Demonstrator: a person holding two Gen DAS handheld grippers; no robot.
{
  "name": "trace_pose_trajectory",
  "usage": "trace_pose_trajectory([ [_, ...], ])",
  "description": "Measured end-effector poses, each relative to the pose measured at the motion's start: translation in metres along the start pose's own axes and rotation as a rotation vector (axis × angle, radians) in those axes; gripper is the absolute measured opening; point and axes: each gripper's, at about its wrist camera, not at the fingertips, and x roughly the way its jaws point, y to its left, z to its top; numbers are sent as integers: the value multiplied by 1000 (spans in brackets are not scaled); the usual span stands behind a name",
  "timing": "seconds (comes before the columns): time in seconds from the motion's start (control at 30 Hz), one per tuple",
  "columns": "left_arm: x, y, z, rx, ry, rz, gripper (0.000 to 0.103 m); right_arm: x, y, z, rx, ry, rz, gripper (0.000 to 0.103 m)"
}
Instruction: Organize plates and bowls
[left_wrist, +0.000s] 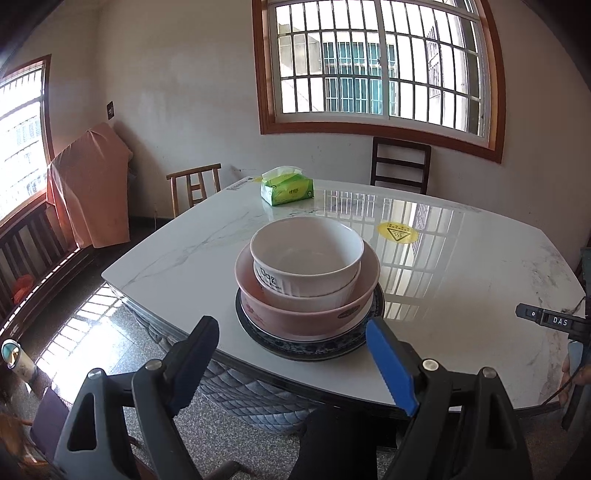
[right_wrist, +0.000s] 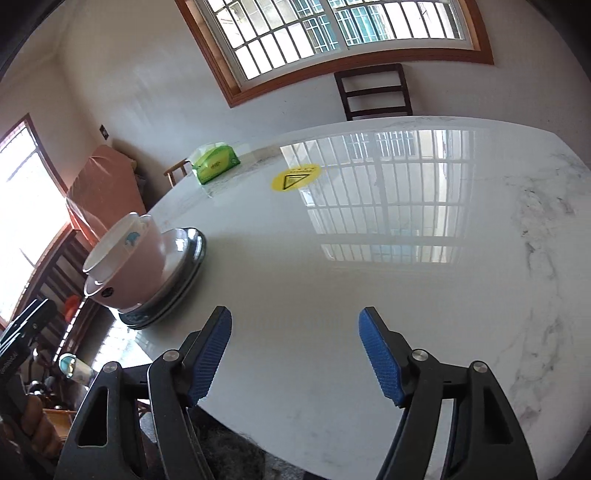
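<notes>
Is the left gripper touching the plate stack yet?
Apart. The left wrist view shows the left gripper with jaws open, floor and table edge visible between its fingertips and the dark-rimmed plate.

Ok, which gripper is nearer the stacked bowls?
Left. The left gripper sits open right in front of the bowl stack; the right gripper is open over bare table, the stack off to its left.

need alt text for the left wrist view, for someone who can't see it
A stack of dishes, two white bowls nested in a pink bowl on a dark-rimmed plate, sits near the front edge of a white marble table. The open left tongs hover just in front of it, empty. A green tissue pack lies farther back.
</notes>
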Motion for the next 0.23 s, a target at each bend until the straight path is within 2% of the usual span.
trace_pose_trajectory([
  [0.17,6,1,-1,-9,29,1,84,25,-80,24,59,103,-217,69],
  [0.23,10,0,-1,-4,46,-1,84,32,-105,30,73,139,-251,69],
])
